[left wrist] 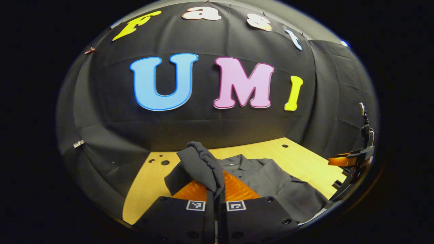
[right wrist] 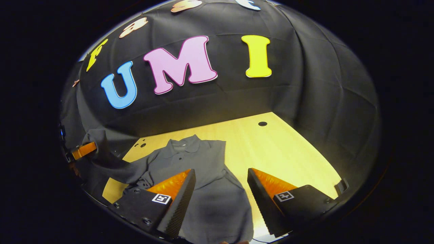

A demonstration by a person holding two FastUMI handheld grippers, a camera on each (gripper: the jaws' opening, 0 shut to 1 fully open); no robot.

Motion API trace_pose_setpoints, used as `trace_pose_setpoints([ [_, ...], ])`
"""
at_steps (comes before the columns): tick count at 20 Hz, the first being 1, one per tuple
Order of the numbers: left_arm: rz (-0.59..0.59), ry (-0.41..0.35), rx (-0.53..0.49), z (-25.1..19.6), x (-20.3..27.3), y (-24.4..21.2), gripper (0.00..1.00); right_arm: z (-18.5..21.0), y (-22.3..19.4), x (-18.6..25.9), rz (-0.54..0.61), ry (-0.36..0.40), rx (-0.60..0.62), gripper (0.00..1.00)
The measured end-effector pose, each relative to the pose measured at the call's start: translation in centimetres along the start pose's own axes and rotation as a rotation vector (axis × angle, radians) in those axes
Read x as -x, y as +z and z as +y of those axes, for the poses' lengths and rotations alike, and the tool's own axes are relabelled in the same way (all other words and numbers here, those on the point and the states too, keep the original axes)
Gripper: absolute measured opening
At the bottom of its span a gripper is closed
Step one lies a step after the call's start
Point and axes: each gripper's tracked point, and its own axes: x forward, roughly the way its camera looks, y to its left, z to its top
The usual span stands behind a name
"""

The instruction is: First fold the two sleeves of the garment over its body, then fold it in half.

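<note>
A dark grey collared shirt point(right wrist: 200, 162) lies flat on the wooden table point(right wrist: 271, 145), collar toward the booth wall. My left gripper point(left wrist: 216, 193) is shut on one sleeve point(left wrist: 200, 162), which hangs bunched over its fingers, lifted off the table. In the right gripper view that sleeve point(right wrist: 108, 159) stretches up to the left gripper point(right wrist: 81, 150) at the far left. My right gripper point(right wrist: 220, 183) is open above the shirt's lower body, nothing between its fingers. It also appears at the right edge of the left gripper view point(left wrist: 349, 159). The shirt body point(left wrist: 268, 176) spreads to the right of the held sleeve.
The black cloth wall rises close behind the table. Small round holes mark the tabletop near the back point(right wrist: 262, 123) and the back left point(left wrist: 165, 162). Bare wood point(right wrist: 288, 162) lies to the right of the shirt.
</note>
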Motion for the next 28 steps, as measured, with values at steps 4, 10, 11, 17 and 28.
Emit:
trace_pose_setpoints([
  [4,0.029,-0.052,-0.011,-6.2,-2.5,-0.8,0.08,-3.7,0.1,0.3,0.006,-0.009,-0.023,0.95],
  [10,0.101,-0.12,-0.092,-13.6,-6.5,-4.8,0.08,-7.6,-0.6,0.0,0.04,-0.004,-0.033,0.95],
  [11,0.118,-0.133,-0.103,-14.8,-7.2,-5.9,0.08,-8.0,-0.9,0.0,0.049,-0.002,-0.035,0.95],
  [17,0.218,-0.196,-0.164,-20.0,-10.7,-13.3,0.08,-10.8,-2.0,-0.1,0.081,-0.005,-0.02,0.95],
  [28,0.345,-0.352,-0.131,-26.9,-12.4,-20.5,0.44,-12.9,-4.7,1.4,0.142,-0.023,-0.047,0.95],
])
